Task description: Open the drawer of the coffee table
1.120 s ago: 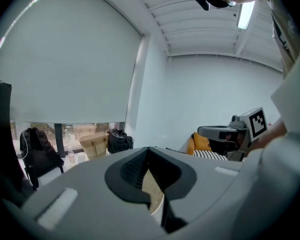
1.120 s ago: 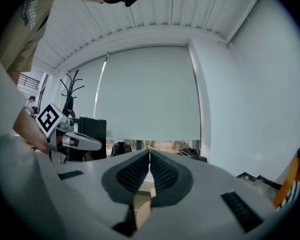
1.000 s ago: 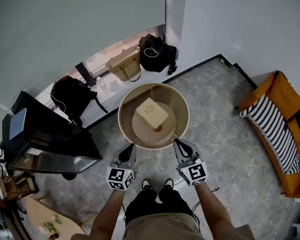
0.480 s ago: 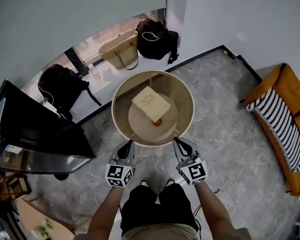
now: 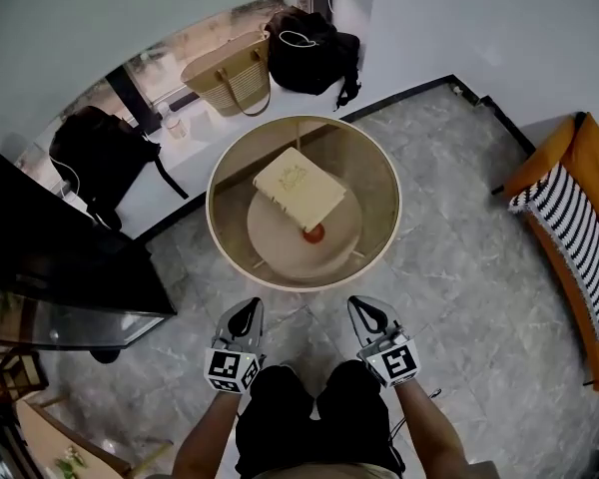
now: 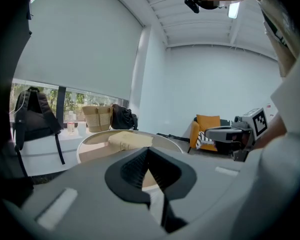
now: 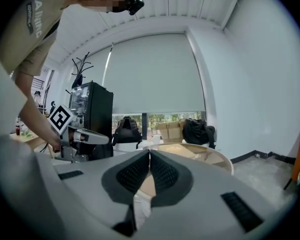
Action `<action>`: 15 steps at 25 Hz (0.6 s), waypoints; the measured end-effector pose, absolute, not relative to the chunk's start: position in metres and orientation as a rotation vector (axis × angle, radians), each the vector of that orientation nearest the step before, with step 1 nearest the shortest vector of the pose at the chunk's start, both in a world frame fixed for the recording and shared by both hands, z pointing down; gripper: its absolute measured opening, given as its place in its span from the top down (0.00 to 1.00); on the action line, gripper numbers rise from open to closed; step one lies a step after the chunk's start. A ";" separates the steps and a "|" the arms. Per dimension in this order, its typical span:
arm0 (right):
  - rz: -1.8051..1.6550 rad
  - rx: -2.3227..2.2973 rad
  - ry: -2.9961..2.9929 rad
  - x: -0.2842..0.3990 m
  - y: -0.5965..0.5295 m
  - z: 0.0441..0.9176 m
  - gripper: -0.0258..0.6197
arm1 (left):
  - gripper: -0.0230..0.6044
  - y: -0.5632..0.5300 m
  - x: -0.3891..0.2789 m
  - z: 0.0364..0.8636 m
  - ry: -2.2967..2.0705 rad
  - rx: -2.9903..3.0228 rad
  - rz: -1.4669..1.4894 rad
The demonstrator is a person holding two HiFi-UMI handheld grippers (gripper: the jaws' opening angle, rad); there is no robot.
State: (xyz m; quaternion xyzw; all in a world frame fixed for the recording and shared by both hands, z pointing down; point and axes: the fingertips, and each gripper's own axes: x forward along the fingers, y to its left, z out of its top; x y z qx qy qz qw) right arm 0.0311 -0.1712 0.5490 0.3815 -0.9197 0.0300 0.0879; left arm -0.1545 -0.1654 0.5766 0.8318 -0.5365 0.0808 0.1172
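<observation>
A round coffee table [image 5: 225,238] with a glass top and beige rim stands on the grey stone floor just ahead of me. A cream book [image 5: 299,190] lies on it beside a small red object [image 5: 313,234]. No drawer shows in any view. My left gripper [image 5: 247,315] hovers just short of the table's near edge on the left, jaws shut and empty. My right gripper [image 5: 363,312] hovers level with it on the right, also shut and empty. The table [image 6: 92,140] and book [image 6: 130,140] show beyond the closed jaws in the left gripper view, and the table [image 7: 215,156] in the right gripper view.
A black cabinet with a glass top [image 5: 50,277] stands at left. A woven bag [image 5: 225,73], a black bag [image 5: 309,48] and a black backpack [image 5: 95,163] sit along the window ledge. An orange sofa with a striped cushion [image 5: 574,228] is at right.
Both grippers have sunk together, and the head view has dropped with them, so the table looks larger and nearer. Jaws stayed shut.
</observation>
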 end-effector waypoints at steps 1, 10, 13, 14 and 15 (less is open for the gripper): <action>0.087 1.140 -2.743 0.032 -0.169 0.565 0.95 | 0.95 -0.164 -0.159 0.590 -1.580 2.422 0.248; 0.103 1.170 -2.738 0.032 -0.171 0.681 0.95 | 0.95 -0.175 -0.182 0.713 -1.593 2.371 0.283; 0.052 1.174 -2.760 0.029 -0.181 0.720 0.95 | 0.95 -0.188 -0.182 0.758 -1.588 2.390 0.267; 0.042 1.166 -2.767 0.028 -0.184 0.734 0.95 | 0.95 -0.191 -0.182 0.773 -1.589 2.400 0.265; 0.030 1.158 -2.775 0.026 -0.187 0.748 0.95 | 0.95 -0.194 -0.182 0.786 -1.593 2.414 0.265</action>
